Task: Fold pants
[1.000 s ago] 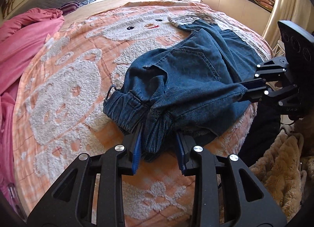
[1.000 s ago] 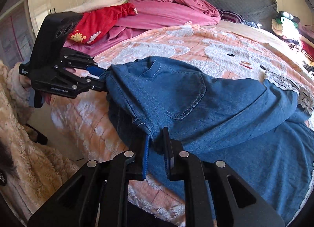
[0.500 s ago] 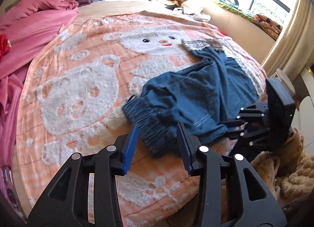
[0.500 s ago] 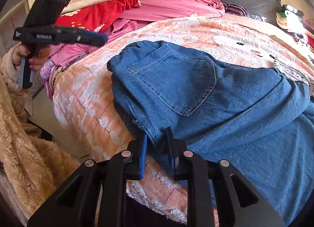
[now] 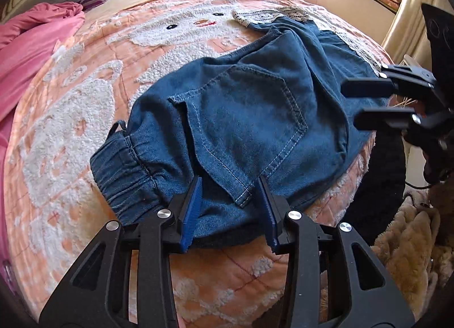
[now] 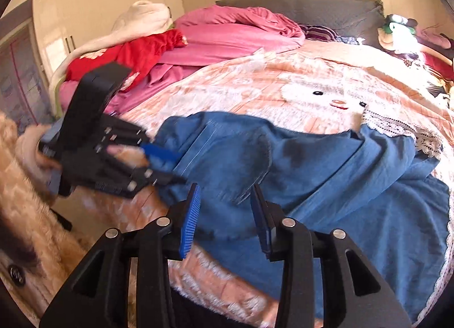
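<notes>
The blue denim pants (image 5: 241, 118) lie folded on the bed, back pocket up and elastic waistband toward the near left. My left gripper (image 5: 229, 200) straddles their near edge. Denim lies between its blue pads (image 5: 193, 208), and the jaws stand apart without squeezing it. From the right wrist view, the same left gripper (image 6: 170, 166) shows blurred at the left end of the pants (image 6: 312, 172). My right gripper (image 6: 225, 208) hovers at the pants' near edge. Its jaws are opening and no cloth is clamped between them. Its black fingers (image 5: 366, 88) also show at the pants' right edge.
A peach blanket with white bear figures (image 5: 85, 118) covers the bed. Pink bedding (image 6: 227, 41) and a red garment (image 6: 127, 55) are piled at the far side. White lace-trimmed cloth (image 5: 269, 14) lies beyond the pants. A fluffy beige sleeve (image 5: 411, 243) hangs by the bed edge.
The left gripper let go of the waistband, drew back, then came in again over the pants' edge. The right gripper opened and released the denim fold, which now rests on the bed.
</notes>
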`<move>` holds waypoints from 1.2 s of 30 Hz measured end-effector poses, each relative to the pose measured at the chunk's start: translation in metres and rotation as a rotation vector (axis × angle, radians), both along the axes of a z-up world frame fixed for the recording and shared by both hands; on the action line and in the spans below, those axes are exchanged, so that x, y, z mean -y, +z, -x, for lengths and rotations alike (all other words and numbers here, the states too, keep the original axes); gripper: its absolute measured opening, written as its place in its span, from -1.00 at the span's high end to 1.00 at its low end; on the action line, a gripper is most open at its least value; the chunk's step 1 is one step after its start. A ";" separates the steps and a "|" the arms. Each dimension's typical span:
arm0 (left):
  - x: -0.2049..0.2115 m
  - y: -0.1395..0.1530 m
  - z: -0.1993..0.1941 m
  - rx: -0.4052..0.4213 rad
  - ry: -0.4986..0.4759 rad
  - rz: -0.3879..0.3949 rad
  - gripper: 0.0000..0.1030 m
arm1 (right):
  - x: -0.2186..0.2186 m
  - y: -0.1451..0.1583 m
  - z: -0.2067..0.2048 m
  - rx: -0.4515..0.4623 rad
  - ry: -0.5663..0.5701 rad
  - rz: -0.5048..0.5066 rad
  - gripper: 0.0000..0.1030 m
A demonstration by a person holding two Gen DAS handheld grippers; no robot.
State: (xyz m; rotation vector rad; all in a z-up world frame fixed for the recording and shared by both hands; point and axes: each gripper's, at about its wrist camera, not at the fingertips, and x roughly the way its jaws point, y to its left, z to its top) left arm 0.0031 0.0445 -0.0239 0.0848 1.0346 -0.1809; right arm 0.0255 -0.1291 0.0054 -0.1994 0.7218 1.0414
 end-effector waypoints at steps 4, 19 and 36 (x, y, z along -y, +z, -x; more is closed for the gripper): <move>0.001 -0.004 0.001 0.008 -0.005 -0.010 0.37 | -0.019 -0.010 -0.020 -0.003 -0.018 0.072 0.28; 0.000 0.059 0.003 0.189 -0.009 0.089 0.15 | 0.023 -0.001 -0.054 -0.029 -0.234 0.053 0.21; 0.093 0.003 -0.075 0.012 -0.159 0.318 0.36 | 0.036 0.027 -0.154 0.032 -0.432 0.122 -0.19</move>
